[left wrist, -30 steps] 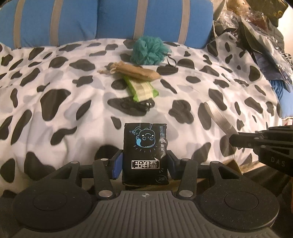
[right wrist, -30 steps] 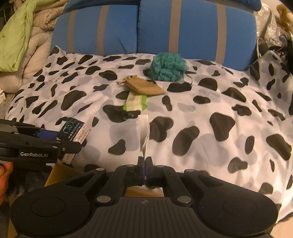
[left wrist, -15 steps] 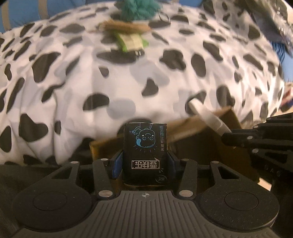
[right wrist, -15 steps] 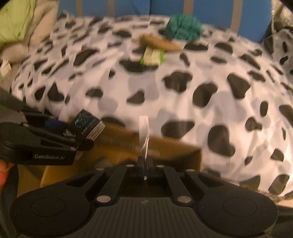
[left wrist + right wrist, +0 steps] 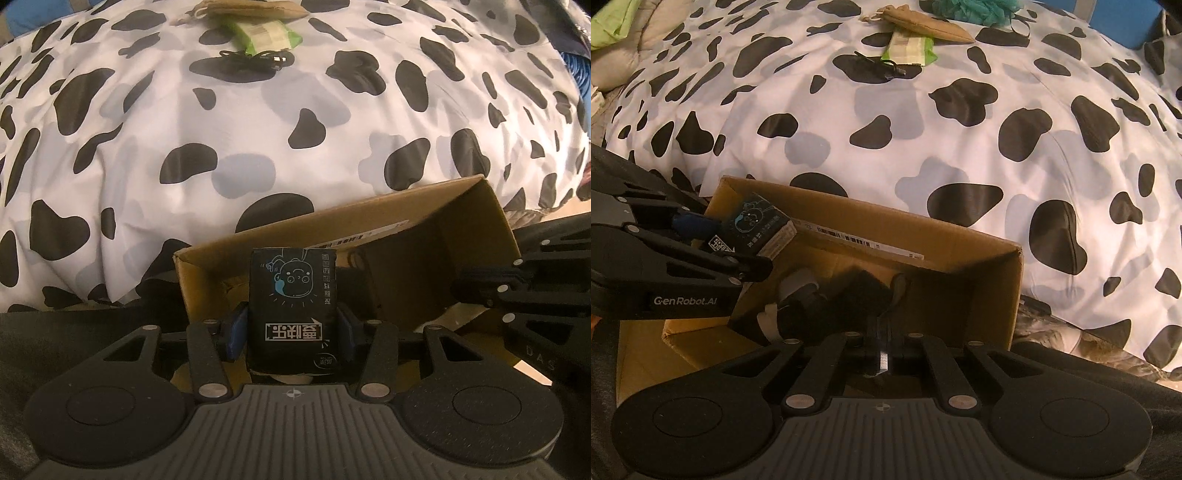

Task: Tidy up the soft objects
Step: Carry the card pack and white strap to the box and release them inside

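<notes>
Over cardboard box (image 5: 982, 254): left gripper (image 5: 291, 328) clamps black tissue pack (image 5: 293, 302), right gripper (image 5: 882, 347) pinched closed

Bed (image 5: 960, 122), covered by a white duvet printed with black and grey cow patches. Laid directly on it, grouped at the far end: a tan drawstring cloth pouch (image 5: 923, 24), overlapping a green-and-white soft packet (image 5: 908, 50); a teal mesh bath puff (image 5: 975, 9) just beside the pouch; a coiled black cable (image 5: 882, 64) beside the packet.
</notes>
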`<action>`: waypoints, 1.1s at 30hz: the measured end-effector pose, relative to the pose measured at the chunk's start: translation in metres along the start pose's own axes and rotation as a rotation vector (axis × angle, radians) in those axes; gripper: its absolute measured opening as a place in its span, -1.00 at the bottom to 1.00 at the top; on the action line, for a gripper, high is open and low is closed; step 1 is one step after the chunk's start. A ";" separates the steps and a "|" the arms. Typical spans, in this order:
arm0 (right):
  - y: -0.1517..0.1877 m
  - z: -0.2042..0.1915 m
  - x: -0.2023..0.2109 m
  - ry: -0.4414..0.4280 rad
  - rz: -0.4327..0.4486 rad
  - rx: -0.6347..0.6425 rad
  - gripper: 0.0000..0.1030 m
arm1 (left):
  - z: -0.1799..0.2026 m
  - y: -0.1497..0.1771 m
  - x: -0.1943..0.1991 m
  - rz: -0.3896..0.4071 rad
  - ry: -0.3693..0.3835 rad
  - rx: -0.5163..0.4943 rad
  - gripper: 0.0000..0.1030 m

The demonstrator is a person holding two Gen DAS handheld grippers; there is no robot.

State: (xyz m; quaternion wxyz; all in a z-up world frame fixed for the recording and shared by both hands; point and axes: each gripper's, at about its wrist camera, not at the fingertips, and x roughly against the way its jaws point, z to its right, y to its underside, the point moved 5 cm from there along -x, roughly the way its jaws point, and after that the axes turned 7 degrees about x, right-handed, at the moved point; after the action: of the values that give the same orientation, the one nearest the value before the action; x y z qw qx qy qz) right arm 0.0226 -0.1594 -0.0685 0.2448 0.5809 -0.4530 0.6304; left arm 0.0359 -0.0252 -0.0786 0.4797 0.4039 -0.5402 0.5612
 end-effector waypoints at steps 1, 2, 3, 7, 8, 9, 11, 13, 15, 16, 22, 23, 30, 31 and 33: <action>0.000 0.000 0.000 0.001 0.000 0.000 -0.89 | 0.000 0.000 0.000 -0.001 0.000 0.003 -0.08; -0.001 0.000 0.000 0.003 0.000 0.000 -0.89 | -0.001 -0.001 0.000 -0.001 -0.001 0.006 -0.08; -0.001 0.000 -0.001 0.005 0.001 0.001 -0.77 | -0.002 -0.001 -0.001 -0.002 -0.006 0.012 -0.07; -0.002 0.001 0.000 0.024 0.008 0.003 0.19 | -0.009 -0.005 -0.004 -0.008 -0.032 0.053 0.00; -0.003 0.000 0.000 0.034 0.012 0.006 0.34 | -0.011 -0.005 -0.004 -0.011 -0.037 0.067 0.21; -0.003 0.001 0.000 0.040 0.014 0.007 0.59 | -0.012 -0.006 -0.004 -0.009 -0.040 0.075 0.35; -0.005 0.002 0.000 0.061 0.017 0.007 0.90 | -0.014 -0.007 -0.003 -0.005 -0.035 0.087 0.36; -0.006 0.004 0.000 0.087 0.017 0.003 1.00 | -0.015 -0.007 -0.004 -0.009 -0.029 0.095 0.38; -0.006 0.007 -0.001 0.096 0.011 -0.006 1.00 | -0.015 -0.006 -0.004 -0.015 -0.025 0.099 0.38; -0.006 0.008 -0.002 0.097 0.008 -0.009 1.00 | -0.015 -0.006 -0.004 -0.017 -0.025 0.099 0.38; -0.005 0.007 -0.005 0.105 -0.007 -0.001 1.00 | -0.014 -0.007 -0.004 -0.017 -0.023 0.098 0.42; -0.005 0.007 -0.005 0.106 -0.009 0.000 1.00 | -0.014 -0.007 -0.004 -0.016 -0.023 0.098 0.43; -0.004 0.006 -0.006 0.109 -0.017 0.004 1.00 | -0.014 -0.008 -0.004 -0.009 -0.025 0.099 0.43; -0.004 0.006 -0.006 0.109 -0.018 0.006 1.00 | -0.014 -0.008 -0.004 -0.008 -0.026 0.098 0.43; -0.004 0.006 -0.006 0.109 -0.019 0.008 1.00 | -0.014 -0.008 -0.003 -0.002 -0.028 0.098 0.43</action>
State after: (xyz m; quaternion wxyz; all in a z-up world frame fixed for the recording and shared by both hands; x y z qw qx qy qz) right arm 0.0300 -0.1610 -0.0738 0.2727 0.5507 -0.4310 0.6608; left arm 0.0451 -0.0117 -0.0809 0.4524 0.4354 -0.5183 0.5806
